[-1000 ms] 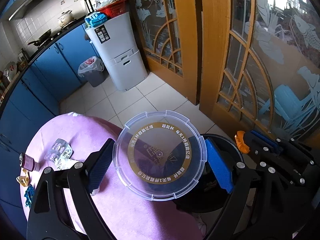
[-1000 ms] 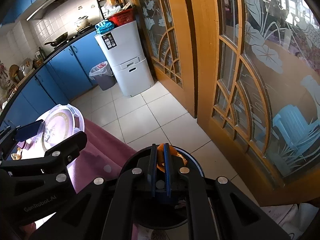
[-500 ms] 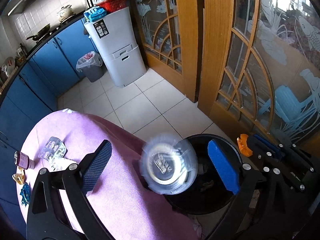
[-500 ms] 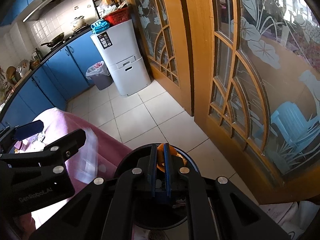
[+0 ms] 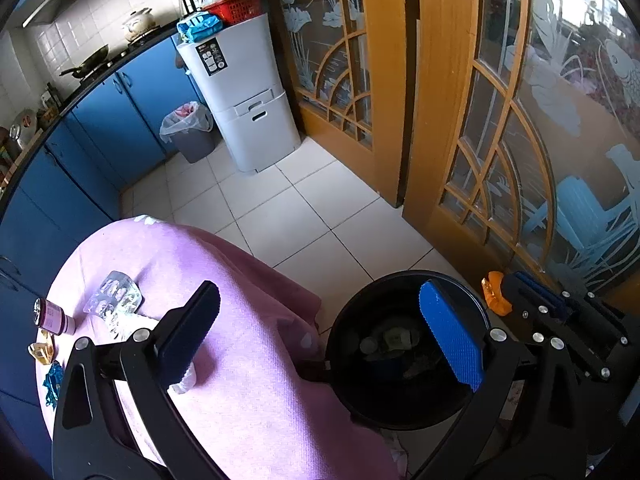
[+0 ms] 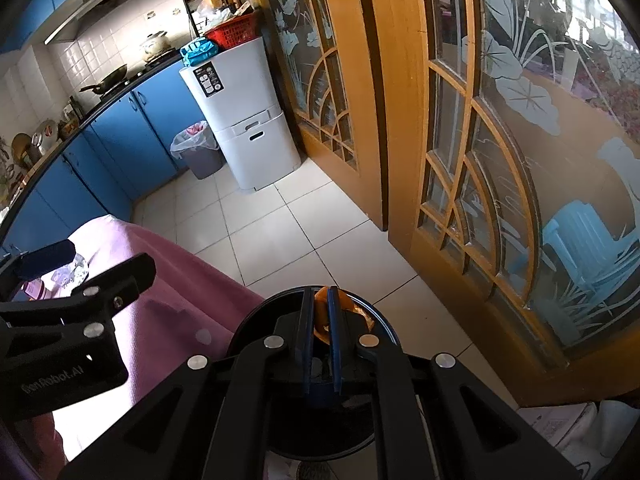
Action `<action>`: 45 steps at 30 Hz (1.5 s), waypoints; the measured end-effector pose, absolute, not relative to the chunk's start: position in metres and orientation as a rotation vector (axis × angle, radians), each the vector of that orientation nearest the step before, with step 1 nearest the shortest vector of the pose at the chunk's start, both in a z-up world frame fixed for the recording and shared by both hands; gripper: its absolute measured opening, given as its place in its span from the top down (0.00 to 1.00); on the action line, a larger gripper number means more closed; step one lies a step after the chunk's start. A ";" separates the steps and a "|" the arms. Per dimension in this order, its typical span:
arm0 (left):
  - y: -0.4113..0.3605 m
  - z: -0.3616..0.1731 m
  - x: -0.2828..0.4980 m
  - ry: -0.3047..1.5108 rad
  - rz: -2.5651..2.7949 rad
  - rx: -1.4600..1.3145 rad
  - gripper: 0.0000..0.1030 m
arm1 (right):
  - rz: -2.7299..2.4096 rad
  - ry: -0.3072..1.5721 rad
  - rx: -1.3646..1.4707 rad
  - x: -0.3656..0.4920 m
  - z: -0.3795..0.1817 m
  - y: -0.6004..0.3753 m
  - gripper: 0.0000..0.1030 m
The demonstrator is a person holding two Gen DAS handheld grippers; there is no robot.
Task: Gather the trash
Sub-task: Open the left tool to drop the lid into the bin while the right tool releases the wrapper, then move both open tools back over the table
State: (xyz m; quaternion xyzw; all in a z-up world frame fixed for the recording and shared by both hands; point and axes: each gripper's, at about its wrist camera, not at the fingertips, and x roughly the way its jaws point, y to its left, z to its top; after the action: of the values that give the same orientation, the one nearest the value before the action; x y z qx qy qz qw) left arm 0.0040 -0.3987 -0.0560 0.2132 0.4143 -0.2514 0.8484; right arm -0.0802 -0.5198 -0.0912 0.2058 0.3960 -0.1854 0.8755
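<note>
Our left gripper (image 5: 320,334) hangs with its jaws spread as wide as they go, having just been opening, and nothing sits between them now. In the left wrist view one black finger lies over the pink tablecloth (image 5: 240,280) while the blue-padded finger hovers above the mouth of the black trash bin (image 5: 400,412), which stands on the floor tiles right against the table's edge. Down inside the bin we make out pale scraps of rubbish, too dim to name. On the cloth at the far left wait a blister pack (image 5: 114,298), a small pink-labelled bottle (image 5: 52,316), a gold wrapper (image 5: 40,352) and a blue foil wrapper (image 5: 52,384), all close together near the table's rim. At the right edge we catch our right gripper (image 5: 510,294) with an orange wrapper (image 5: 494,292) poking from its tips. Over to the right wrist view: our right gripper (image 6: 320,300) is pinched tight, blue pads clamped on the orange wrapper (image 6: 320,322), held directly above the bin (image 6: 384,326) opening. The left gripper's black frame fills the left side here, over the pink cloth (image 6: 168,264). Beyond, we see a grey lined bin (image 6: 198,156) beside a white cabinet (image 6: 248,120), blue kitchen cupboards, and wooden doors with frosted glass.
</note>
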 end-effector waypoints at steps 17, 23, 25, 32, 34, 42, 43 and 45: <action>-0.389 -0.053 0.010 0.872 -0.504 0.435 0.04 | -0.341 0.892 0.444 -0.065 -0.103 -0.510 0.92; -0.389 -0.053 0.010 0.871 -0.504 0.437 0.04 | -0.359 0.910 0.410 -0.064 -0.107 -0.508 0.84; -0.389 -0.053 0.011 0.873 -0.503 0.435 0.04 | -0.353 0.904 0.424 -0.066 -0.107 -0.509 0.17; -0.389 -0.053 0.011 0.872 -0.506 0.434 0.04 | -0.365 0.880 0.425 -0.068 -0.102 -0.508 0.13; -0.388 -0.052 0.010 0.868 -0.507 0.434 0.04 | -0.367 0.880 0.428 -0.069 -0.101 -0.508 0.13; -0.387 -0.050 0.009 0.874 -0.502 0.423 0.04 | -0.368 0.880 0.428 -0.070 -0.098 -0.506 0.13; -0.387 -0.050 0.008 0.875 -0.503 0.423 0.04 | -0.367 0.879 0.428 -0.070 -0.098 -0.505 0.13; -0.387 -0.049 0.008 0.873 -0.504 0.421 0.04 | -0.367 0.876 0.427 -0.071 -0.097 -0.504 0.13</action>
State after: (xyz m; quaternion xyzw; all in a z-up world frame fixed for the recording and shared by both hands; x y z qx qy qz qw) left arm 0.0080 -0.3866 -0.0490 0.2001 0.4152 -0.2395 0.8545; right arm -0.0708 -0.5039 -0.0966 0.2039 0.4185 -0.1753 0.8675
